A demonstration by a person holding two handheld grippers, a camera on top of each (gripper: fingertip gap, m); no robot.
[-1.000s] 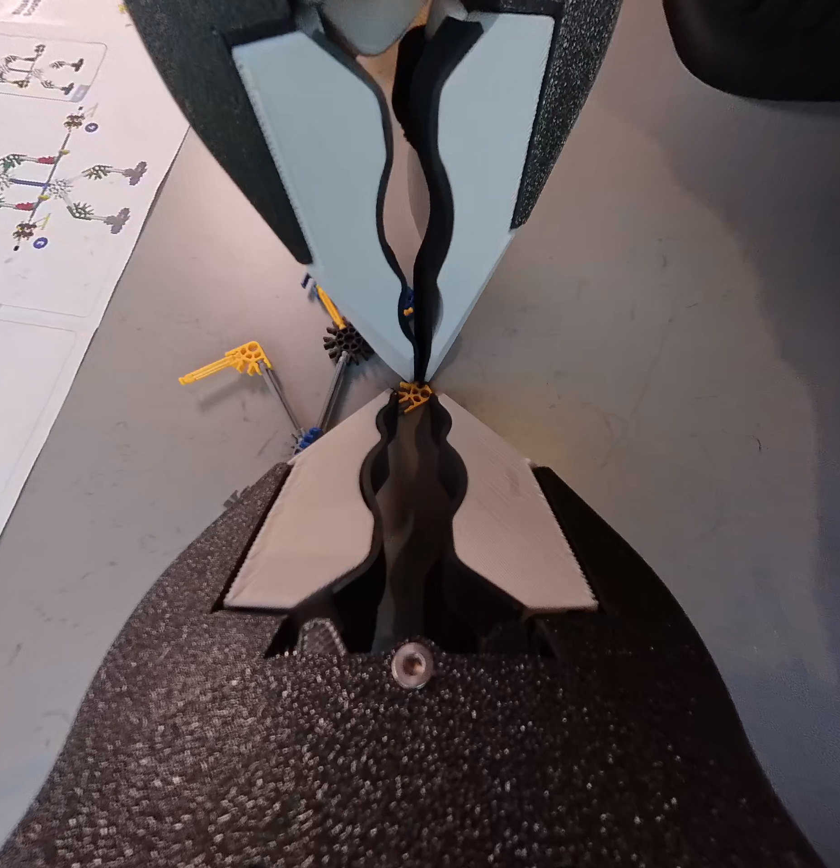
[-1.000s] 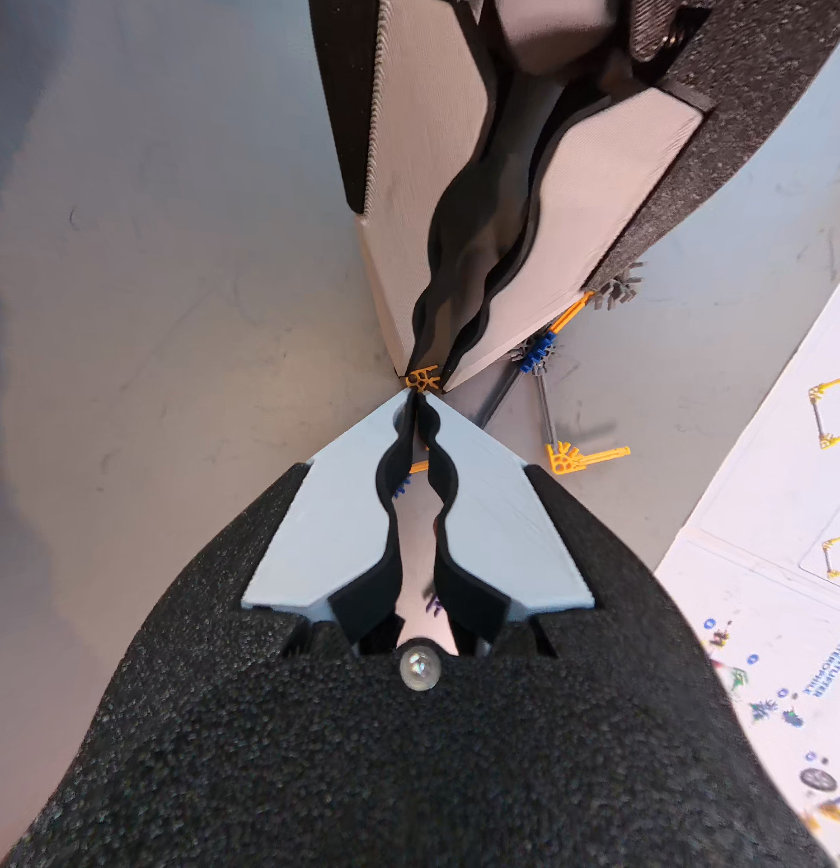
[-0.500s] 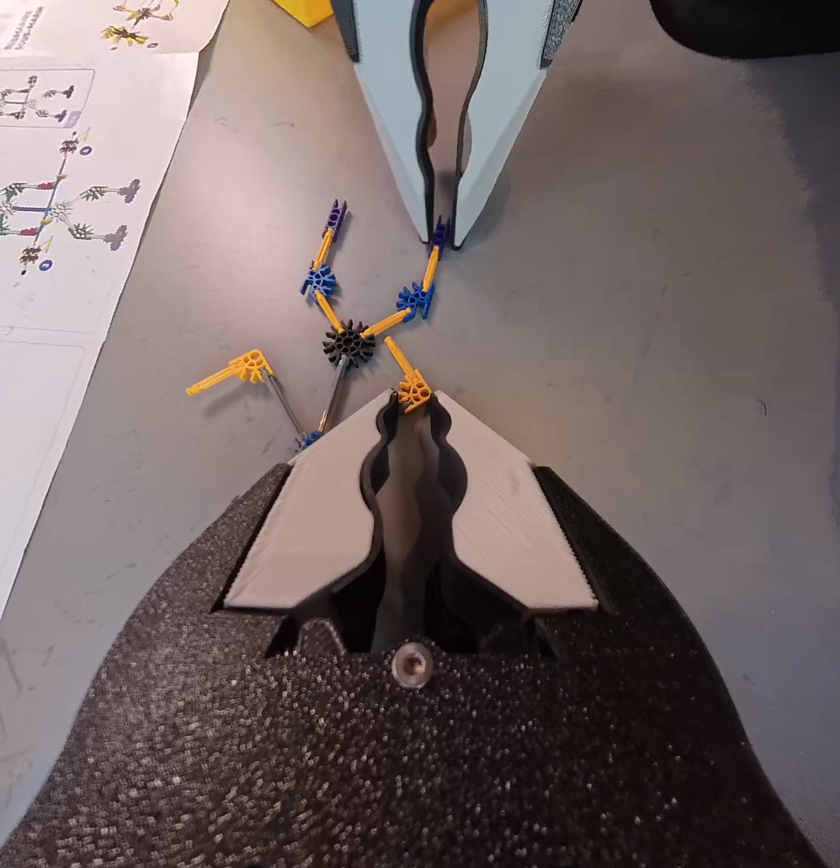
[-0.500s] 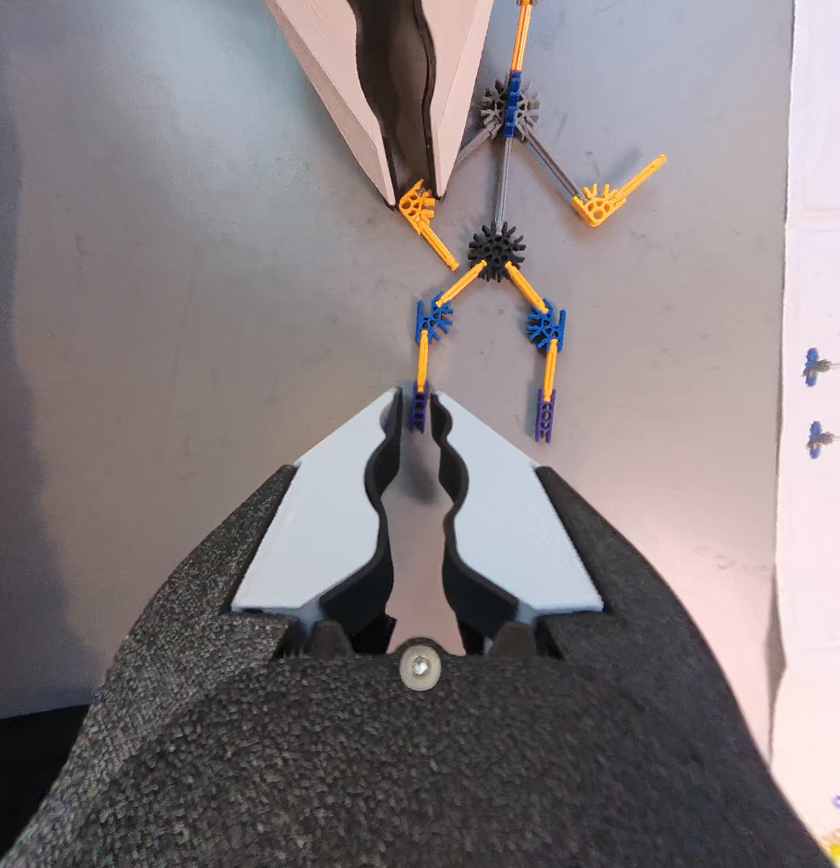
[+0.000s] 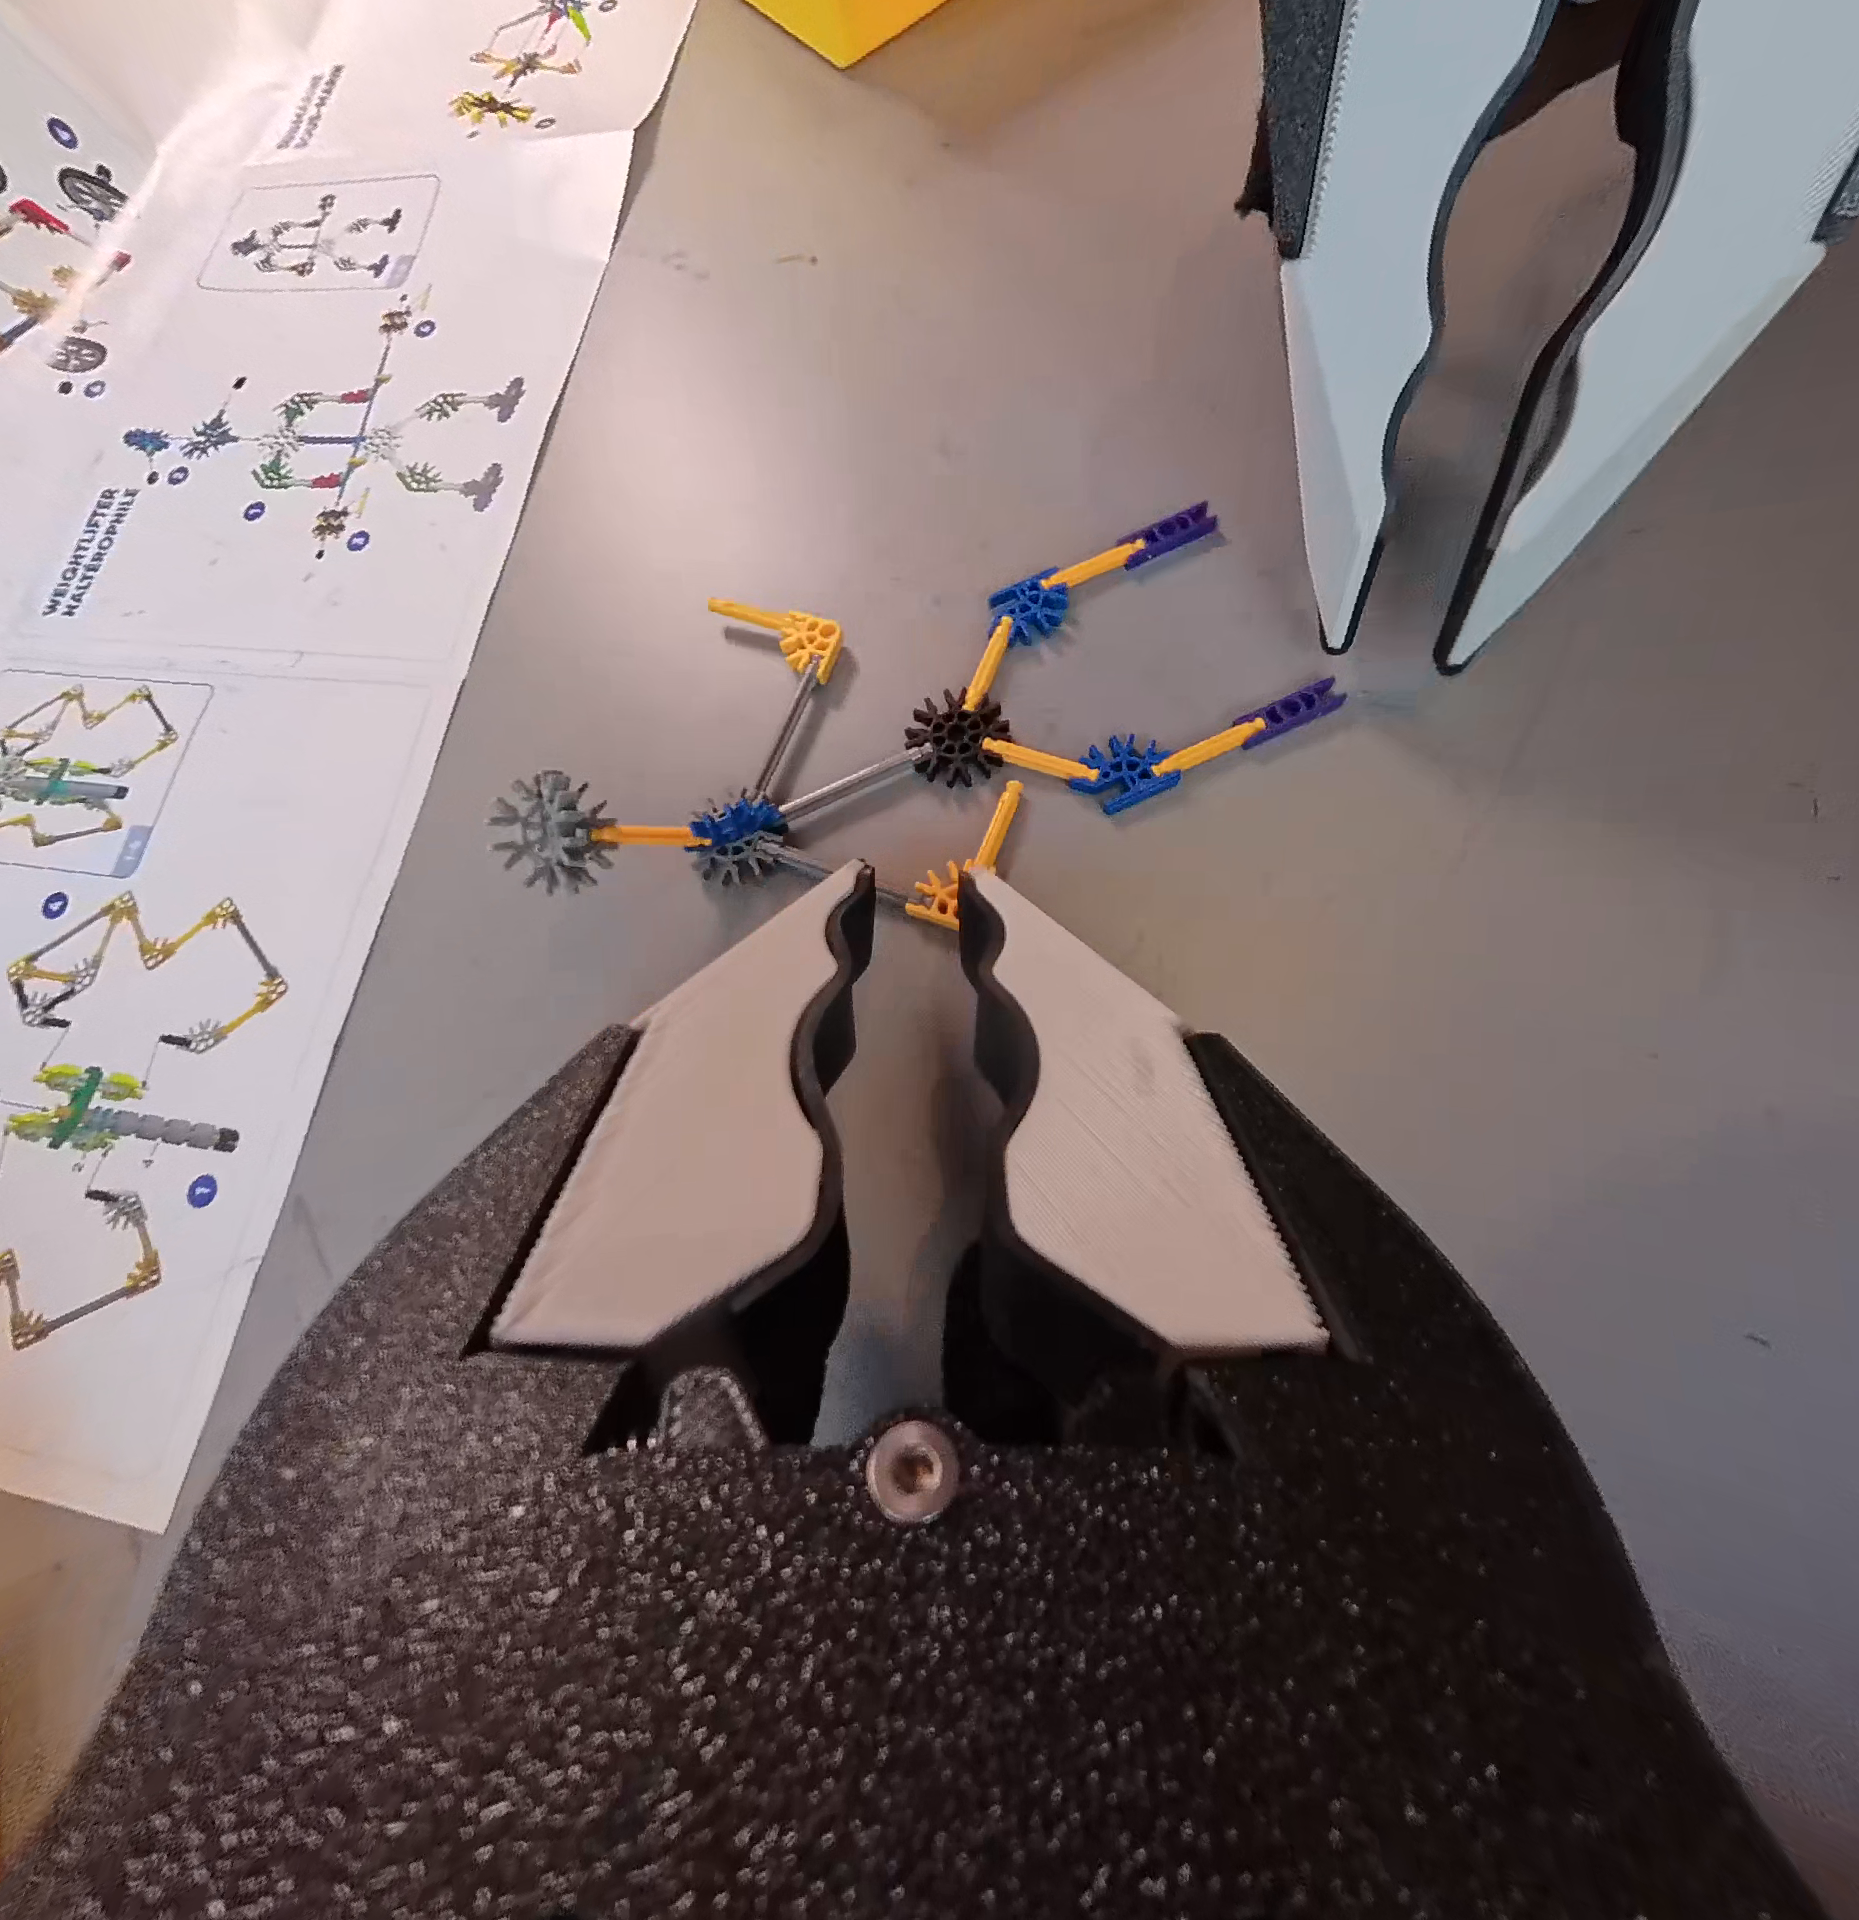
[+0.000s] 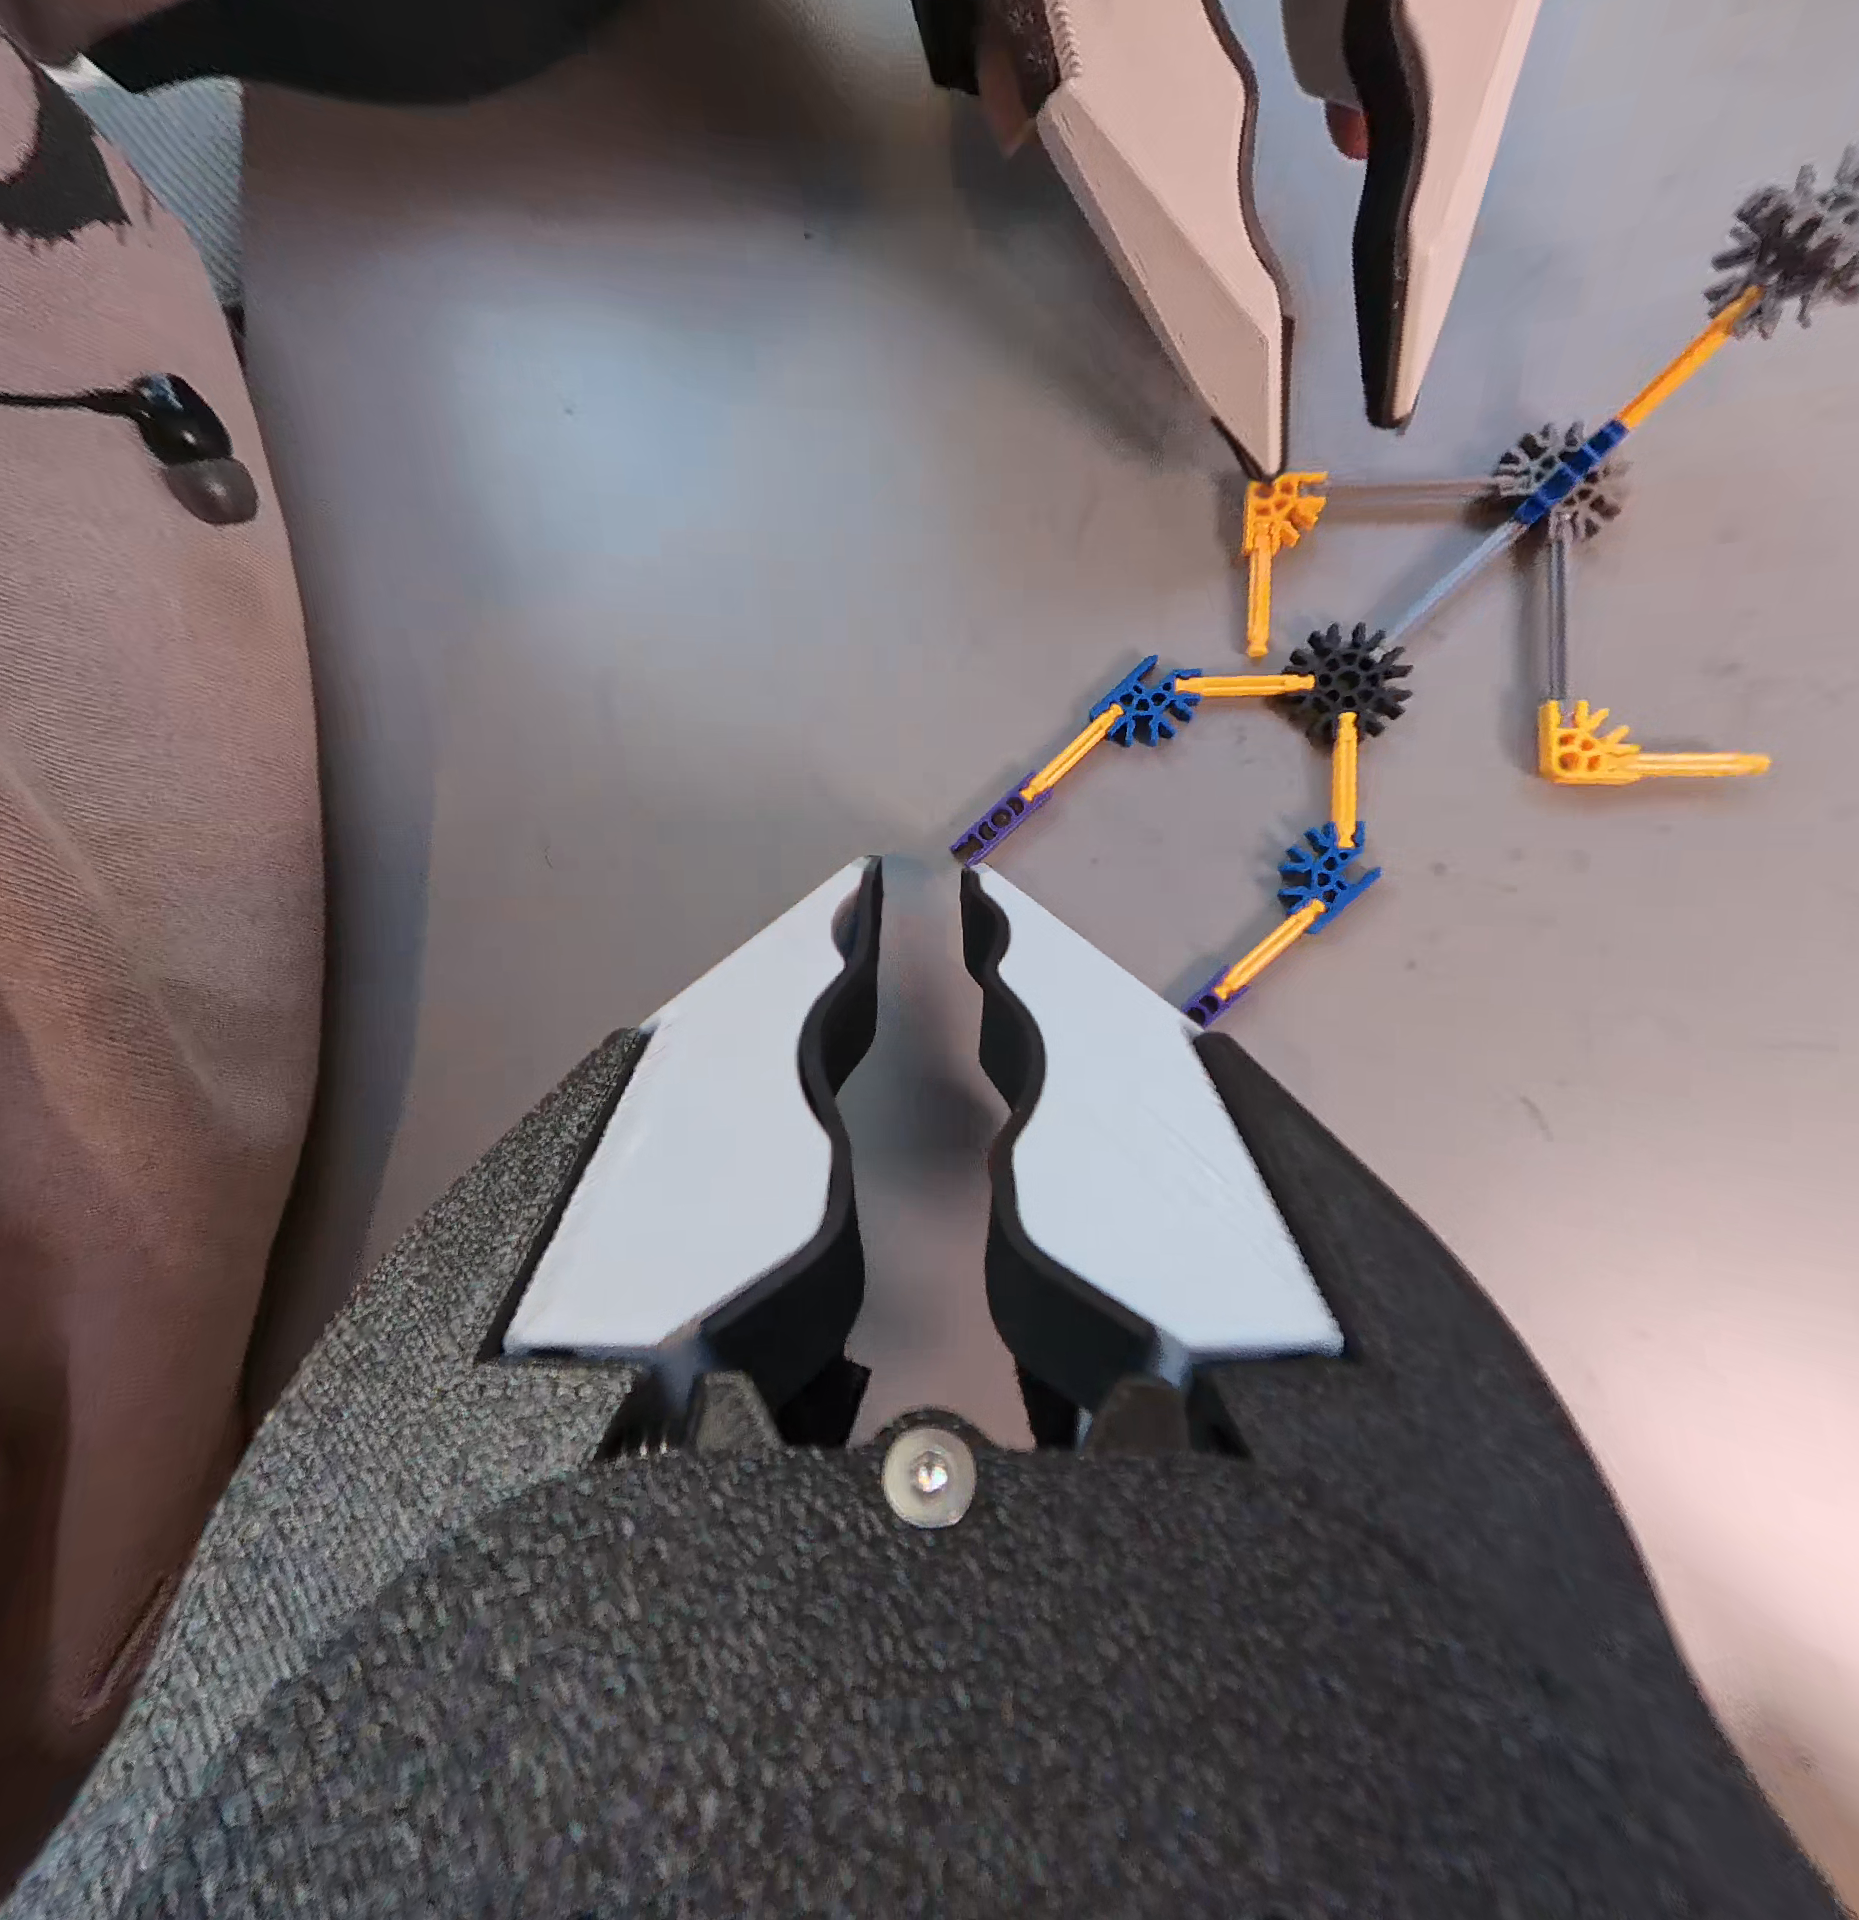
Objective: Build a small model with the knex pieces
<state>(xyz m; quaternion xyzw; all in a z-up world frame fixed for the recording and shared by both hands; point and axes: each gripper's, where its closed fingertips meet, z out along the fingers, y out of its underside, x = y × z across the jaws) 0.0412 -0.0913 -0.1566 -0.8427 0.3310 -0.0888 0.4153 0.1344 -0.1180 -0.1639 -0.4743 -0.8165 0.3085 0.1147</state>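
At the far left of the left wrist view a white instruction sheet (image 5: 229,623) lies on the grey table (image 5: 1424,1039), printed with coloured diagrams of rod-and-connector models, numbered blue dots and some small lettering that can be read. A corner of a yellow box (image 5: 842,26) shows at the top edge beyond the sheet. To the right of the sheet the small rod-and-connector figure (image 5: 946,738) lies flat on the table: a grey snowflake connector (image 5: 546,829) at its left end, a blue and grey hub (image 5: 740,836) next, a black hub (image 5: 954,735) in the middle, two blue connectors on yellow rods ending in purple clips at the right, and a yellow corner connector (image 5: 816,644) on a grey rod at the top. The left gripper (image 5: 912,883), with tan fingers, stands with its jaws apart and nothing clamped; a second yellow corner connector (image 5: 940,896) sits in the gap at its tips. Farther right the right gripper (image 5: 1392,649), pale blue, hangs with jaws apart and empty, its tips just beside a purple clip (image 5: 1294,707). In the right wrist view a person's pinkish-beige garment (image 6: 104,831) fills the left side, the right gripper (image 6: 920,868) is parted and holds nothing, and the same purple clip (image 6: 992,826) lies just beside its right fingertip.
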